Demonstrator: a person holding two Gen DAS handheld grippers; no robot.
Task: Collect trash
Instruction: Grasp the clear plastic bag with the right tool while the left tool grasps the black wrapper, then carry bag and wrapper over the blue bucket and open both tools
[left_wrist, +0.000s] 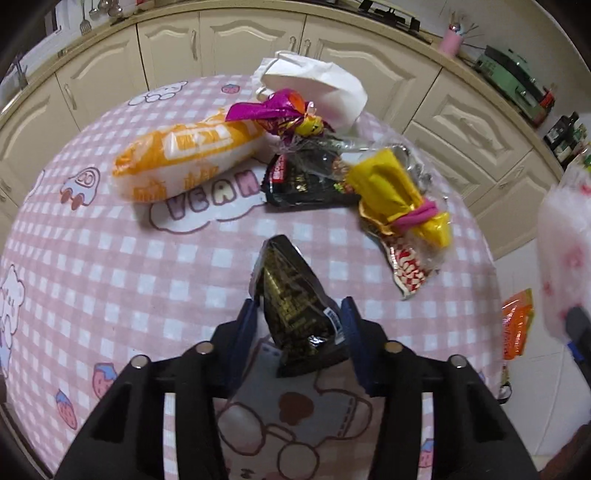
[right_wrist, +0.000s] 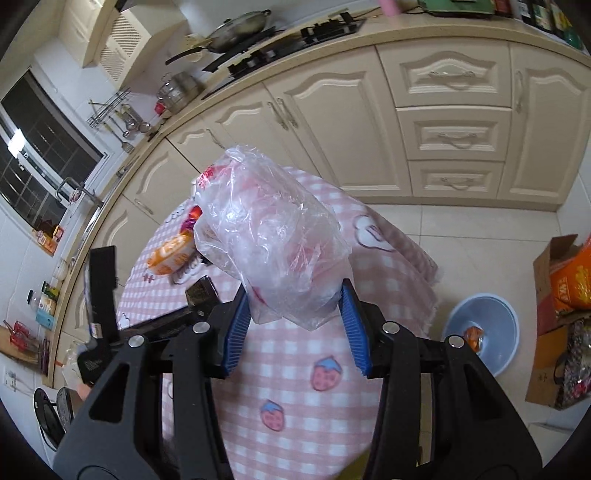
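Right gripper (right_wrist: 295, 314): black frame, blue ribbed pads (right_wrist: 236, 332), clamped on a crumpled clear plastic bag (right_wrist: 269, 236) with red print; the bag bulges above the jaws toward 12 o'clock.

Table (right_wrist: 295, 387): pink-and-white checked cloth with strawberry motifs, beneath the gripper.

Orange-and-white snack packet (right_wrist: 170, 254): on the cloth at 10 o'clock from the bag.

Left gripper (right_wrist: 199, 291): black, at 9 o'clock, a dark wrapper at its tip; grip unclear from here.

Blue basin (right_wrist: 495, 321): on the tiled floor at 3 o'clock, an orange wrapper (right_wrist: 473, 336) inside.

Cardboard box (right_wrist: 554, 295): at the right edge, just beyond the basin.

Cream cabinets (right_wrist: 424, 122): at 12 o'clock, a hob and a pan (right_wrist: 236, 33) on the counter.
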